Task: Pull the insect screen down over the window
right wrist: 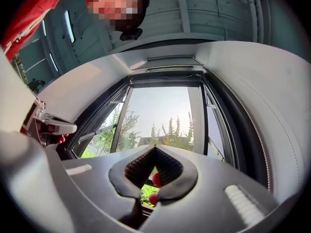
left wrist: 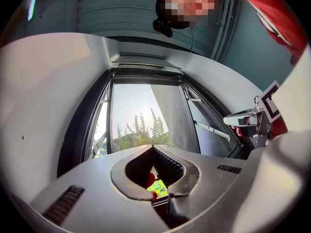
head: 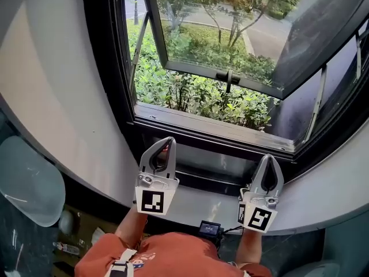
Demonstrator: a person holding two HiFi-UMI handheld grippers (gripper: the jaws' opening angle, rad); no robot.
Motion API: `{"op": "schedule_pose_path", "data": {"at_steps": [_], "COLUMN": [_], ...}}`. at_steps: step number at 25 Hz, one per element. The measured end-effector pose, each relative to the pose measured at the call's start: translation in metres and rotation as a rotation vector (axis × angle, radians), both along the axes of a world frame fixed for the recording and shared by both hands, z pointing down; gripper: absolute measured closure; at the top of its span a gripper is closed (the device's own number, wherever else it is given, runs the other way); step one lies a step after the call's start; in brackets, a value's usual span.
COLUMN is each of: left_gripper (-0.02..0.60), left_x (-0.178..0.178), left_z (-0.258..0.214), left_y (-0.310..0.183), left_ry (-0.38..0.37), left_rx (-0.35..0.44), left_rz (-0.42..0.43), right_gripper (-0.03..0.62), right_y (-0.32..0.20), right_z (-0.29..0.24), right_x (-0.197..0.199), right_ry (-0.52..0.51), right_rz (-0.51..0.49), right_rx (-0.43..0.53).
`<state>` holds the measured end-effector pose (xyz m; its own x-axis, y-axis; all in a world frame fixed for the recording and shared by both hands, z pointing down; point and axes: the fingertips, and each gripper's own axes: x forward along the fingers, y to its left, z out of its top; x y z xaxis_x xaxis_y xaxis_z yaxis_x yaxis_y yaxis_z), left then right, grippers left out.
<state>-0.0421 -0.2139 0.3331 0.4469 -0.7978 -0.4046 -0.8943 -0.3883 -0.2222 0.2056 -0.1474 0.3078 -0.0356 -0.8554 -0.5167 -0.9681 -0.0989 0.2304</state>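
The window (head: 207, 128) has a black frame, and its glass sash (head: 219, 27) is swung outward over green bushes. No mesh covers the opening. Both gripper views look up at the frame's top rail (left wrist: 146, 68) (right wrist: 167, 74), where a thin bar runs across. My left gripper (head: 168, 141) is shut and empty, in front of the sill's left part. My right gripper (head: 268, 158) is shut and empty too, level with it at the sill's right part. Neither touches the frame. Each gripper view shows its own jaws (left wrist: 154, 147) (right wrist: 155, 147) closed and the other gripper (left wrist: 252, 118) (right wrist: 53, 125) beside it.
A black handle (head: 229, 78) sits on the sash's lower edge. Stay arms (head: 319, 100) brace the sash at both sides. White curved walls (head: 63, 97) flank the window, and a pale ledge (head: 202, 203) runs under it. A pale rounded object (head: 26, 180) lies low at the left.
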Motion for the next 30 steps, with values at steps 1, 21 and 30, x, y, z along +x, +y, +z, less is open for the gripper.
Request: {"op": "schedule_pose_path", "data": {"at_steps": [1, 21, 30], "left_gripper": [0.577, 0.575, 0.575], "left_x": [0.0, 0.006, 0.002], "left_z": [-0.004, -0.101, -0.142], "left_y": [0.0, -0.008, -0.016], "left_ry": [-0.001, 0.018, 0.035], "left_rx": [0.012, 0.243, 0.321], "left_rz": [0.0, 0.015, -0.009], "right_gripper": [0.585, 0.585, 0.585], "right_y": [0.0, -0.001, -0.003], "right_z": [-0.004, -0.104, -0.137], "right_x": [0.0, -0.002, -0.004], "right_ry": [0.004, 0.084, 0.109], "right_rz": [0.001, -0.003, -0.021], "right_rx": [0.01, 0.237, 0.299]}}
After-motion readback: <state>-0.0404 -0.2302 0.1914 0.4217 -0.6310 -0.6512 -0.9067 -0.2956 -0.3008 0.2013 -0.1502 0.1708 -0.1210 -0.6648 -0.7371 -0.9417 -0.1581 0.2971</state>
